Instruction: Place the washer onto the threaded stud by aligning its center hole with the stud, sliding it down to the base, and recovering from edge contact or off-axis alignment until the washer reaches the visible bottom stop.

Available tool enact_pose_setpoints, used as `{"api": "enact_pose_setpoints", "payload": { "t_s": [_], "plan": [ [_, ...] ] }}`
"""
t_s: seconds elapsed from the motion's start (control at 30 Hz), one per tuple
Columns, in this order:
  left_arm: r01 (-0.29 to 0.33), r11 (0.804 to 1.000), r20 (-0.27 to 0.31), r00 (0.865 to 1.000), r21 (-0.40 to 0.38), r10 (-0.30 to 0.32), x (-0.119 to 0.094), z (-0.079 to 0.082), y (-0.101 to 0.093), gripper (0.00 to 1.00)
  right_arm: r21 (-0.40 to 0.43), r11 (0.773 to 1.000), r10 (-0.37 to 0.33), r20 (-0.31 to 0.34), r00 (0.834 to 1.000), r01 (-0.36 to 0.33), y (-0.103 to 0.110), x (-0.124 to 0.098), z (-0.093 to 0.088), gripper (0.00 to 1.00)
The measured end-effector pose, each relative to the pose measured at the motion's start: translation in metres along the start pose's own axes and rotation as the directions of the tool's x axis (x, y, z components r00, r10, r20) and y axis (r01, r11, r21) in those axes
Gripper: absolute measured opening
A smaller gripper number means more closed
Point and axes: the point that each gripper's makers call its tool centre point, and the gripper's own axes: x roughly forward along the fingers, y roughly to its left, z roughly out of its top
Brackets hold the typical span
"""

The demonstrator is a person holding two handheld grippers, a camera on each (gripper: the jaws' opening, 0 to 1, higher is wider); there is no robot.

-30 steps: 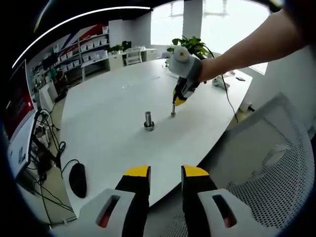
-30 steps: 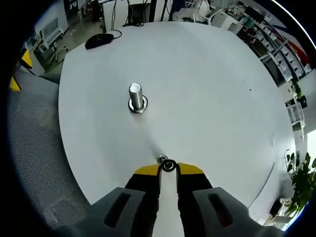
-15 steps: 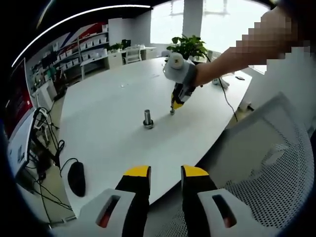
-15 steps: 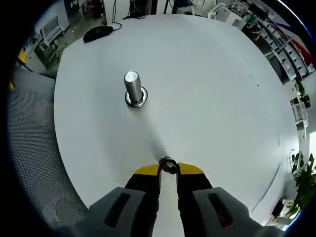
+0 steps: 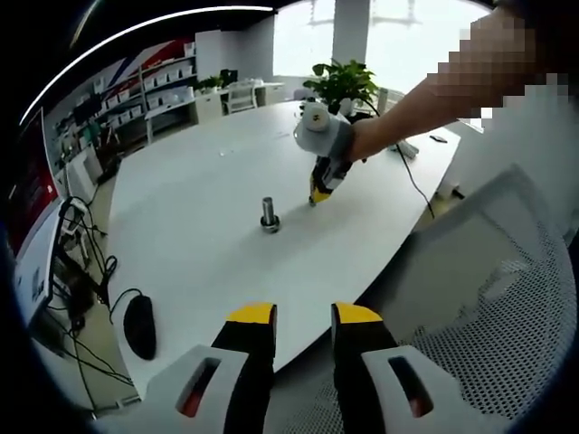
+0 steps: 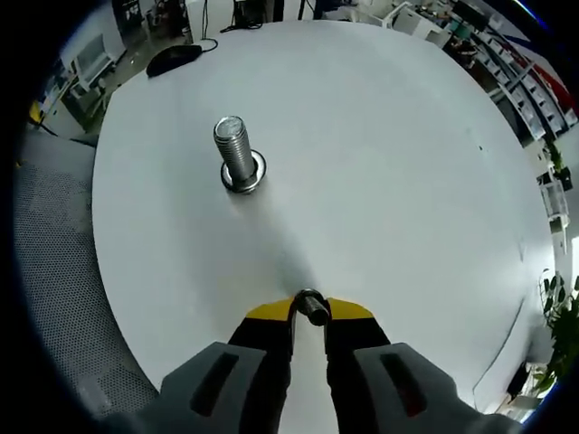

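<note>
Office around me: a broad white counter (image 5: 208, 194) with a black computer mouse (image 5: 141, 327) at its near edge, a white mesh chair (image 5: 488, 298) beside it, shelving (image 5: 158, 86) along the far wall, bright windows (image 5: 380, 32) behind a potted plant (image 5: 342, 86).

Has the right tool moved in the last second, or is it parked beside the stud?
Yes. In the left gripper view the right tool has lifted off the table with the washer, and remains short of the stud.
</note>
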Motion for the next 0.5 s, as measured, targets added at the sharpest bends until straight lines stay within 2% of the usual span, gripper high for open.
{"api": "enact_pose_setpoints", "payload": {
  "t_s": [0.1, 0.3, 0.5],
  "plan": [
    [-0.001, 1.000, -0.002, 1.000, 0.001, 0.001, -0.001, 0.000, 0.000, 0.22, 0.049, 0.999, -0.005, 0.000, 1.000, 0.005, -0.004, 0.001, -0.002, 0.17],
    [-0.006, 1.000, -0.001, 1.000, 0.008, 0.006, -0.001, 0.000, 0.000, 0.22, 0.012, 1.000, -0.021, -0.005, 1.000, 0.021, 0.001, -0.001, -0.008, 0.21],
    [-0.007, 1.000, 0.010, 1.000, 0.011, 0.006, -0.002, 0.002, 0.000, 0.22, 0.053, 0.998, -0.036, 0.013, 0.999, 0.036, 0.005, -0.010, -0.015, 0.21]
  ]
}}
